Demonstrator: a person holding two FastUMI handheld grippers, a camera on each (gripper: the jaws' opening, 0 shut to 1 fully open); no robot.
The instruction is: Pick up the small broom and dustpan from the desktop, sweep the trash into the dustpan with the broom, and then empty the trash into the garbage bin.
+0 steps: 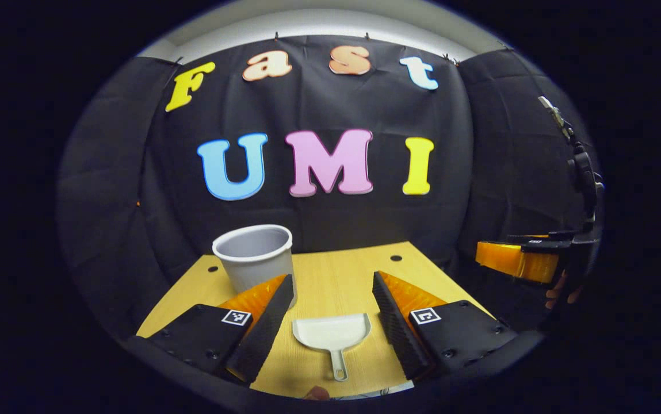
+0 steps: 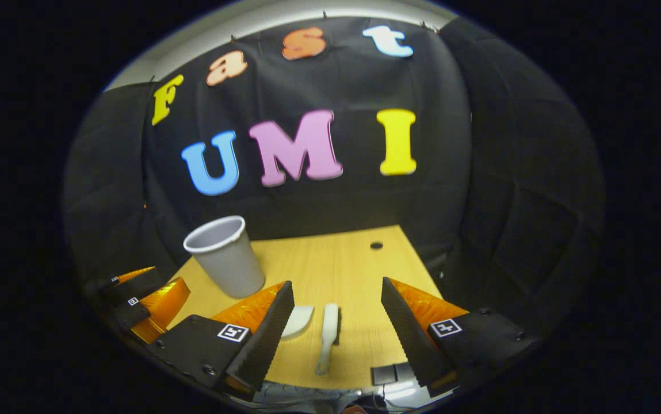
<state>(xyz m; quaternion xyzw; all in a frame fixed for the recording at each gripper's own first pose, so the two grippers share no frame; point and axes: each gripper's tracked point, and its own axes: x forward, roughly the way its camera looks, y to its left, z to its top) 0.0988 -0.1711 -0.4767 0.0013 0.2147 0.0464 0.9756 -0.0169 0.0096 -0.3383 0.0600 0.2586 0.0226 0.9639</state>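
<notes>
The left tool (image 1: 333,307) hangs released, its fingers spread wide with nothing between them; the white dustpan (image 1: 332,333) lies flat on the worktop (image 1: 342,276) just below and ahead, its handle pointing back toward the tool. The right tool (image 2: 336,313) is likewise released and empty, with the small white broom (image 2: 328,336) lying on the worktop between its spread fingers, handle nearest. The grey garbage bin (image 1: 256,256) stands upright farther off, ahead and left of both tools. No trash can be made out. The step in hand looks like the pick-up: each tool should probably drop straight over its handle, fingers either side, and close low on the shaft so neither piece swings, lifting without nudging the bin
</notes>
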